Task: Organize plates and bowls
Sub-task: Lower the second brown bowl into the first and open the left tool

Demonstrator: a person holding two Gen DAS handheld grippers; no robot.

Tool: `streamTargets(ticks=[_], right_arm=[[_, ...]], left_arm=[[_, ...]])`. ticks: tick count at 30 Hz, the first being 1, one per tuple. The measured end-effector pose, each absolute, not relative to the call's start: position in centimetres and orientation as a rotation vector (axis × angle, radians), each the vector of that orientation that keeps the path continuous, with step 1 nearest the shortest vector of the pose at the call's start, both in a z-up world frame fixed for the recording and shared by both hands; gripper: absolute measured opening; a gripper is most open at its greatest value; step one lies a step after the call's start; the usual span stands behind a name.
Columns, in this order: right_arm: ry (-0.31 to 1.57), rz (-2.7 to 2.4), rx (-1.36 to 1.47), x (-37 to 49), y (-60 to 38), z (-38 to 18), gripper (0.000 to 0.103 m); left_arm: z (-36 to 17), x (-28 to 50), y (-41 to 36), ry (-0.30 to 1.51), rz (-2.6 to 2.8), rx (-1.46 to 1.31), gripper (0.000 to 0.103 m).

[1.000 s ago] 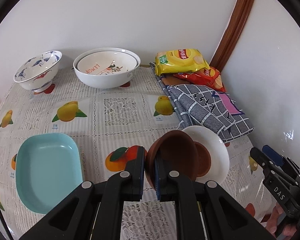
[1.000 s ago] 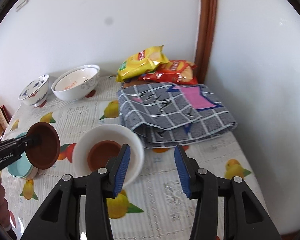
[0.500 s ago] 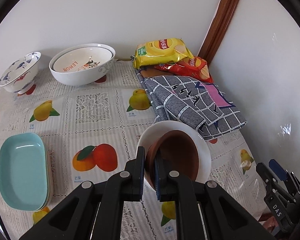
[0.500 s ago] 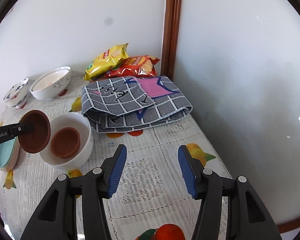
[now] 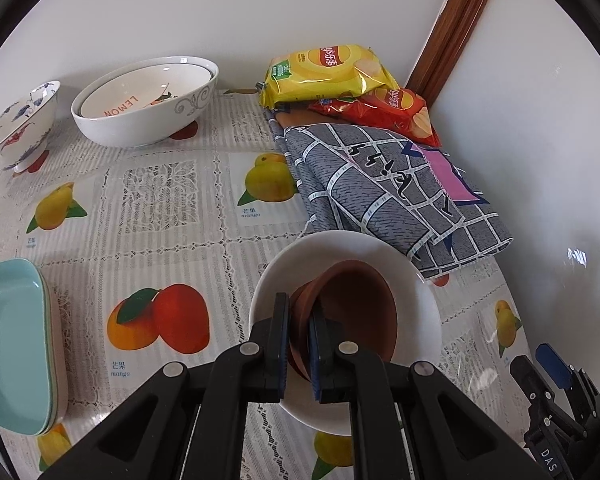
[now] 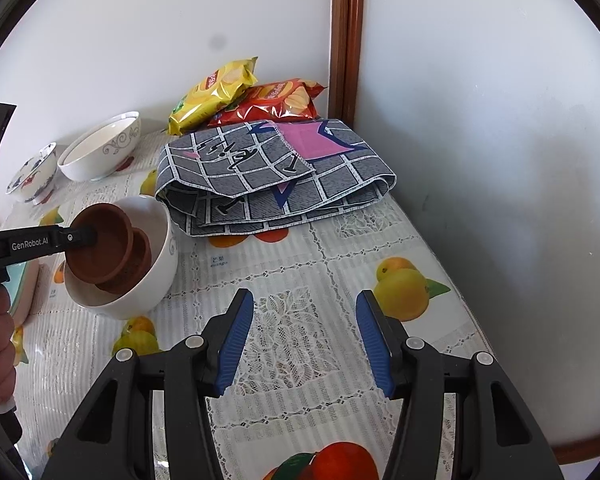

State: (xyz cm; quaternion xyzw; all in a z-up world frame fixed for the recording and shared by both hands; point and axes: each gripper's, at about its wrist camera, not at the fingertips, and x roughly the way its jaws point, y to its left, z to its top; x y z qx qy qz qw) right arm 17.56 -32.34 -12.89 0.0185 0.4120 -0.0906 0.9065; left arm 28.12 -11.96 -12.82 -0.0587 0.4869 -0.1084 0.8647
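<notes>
left gripper (image 5: 299, 354): black two-finger tool with blue pads, pressed together on the rim of a small brown clay bowl (image 5: 352, 312); the grip is seen unchanged across the last second.
held bowl: a second ago it was carried tilted beside the white round ceramic bowl (image 5: 420, 280); now it is brought over that bowl and lowered into it, onto a second brown clay bowl (image 6: 140, 258) already lying inside. full seating cannot be told; it is seen tilted in the right wrist view.
right gripper (image 6: 302, 344): spread and empty above the fruit-print lace tablecloth (image 6: 300, 248); its jaws have just been opening a little, with nothing between them, and it has been drawn back from the white bowl.
meaning for the task: the nesting of the brown bowls is judged nearly done; release is not yet made.
other dishes: the stacked turquoise oblong plates (image 5: 14, 344), the nested white patterned bowls (image 5: 148, 108) and the blue-and-red painted bowl (image 5: 18, 124) are left where they were.
clutter: a folded grey checked cloth (image 5: 380, 188) is lying just beside the white bowl.
</notes>
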Motion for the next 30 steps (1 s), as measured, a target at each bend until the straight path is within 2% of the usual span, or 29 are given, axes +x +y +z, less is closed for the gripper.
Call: streamTargets(ticks=[20,30], right_arm=[[0.867,-0.180,0.015,17.4,-31.5,-12.9,0.053],[0.854,-0.138,0.036,17.2,-30.1,-12.2,0.053]], left_arm=[[-13.8,28.5,-12.6,1.061,-0.272,-0.140,0.010],[-12.0,26.8,-12.6,1.044,-0.275,-0.049,0.013]])
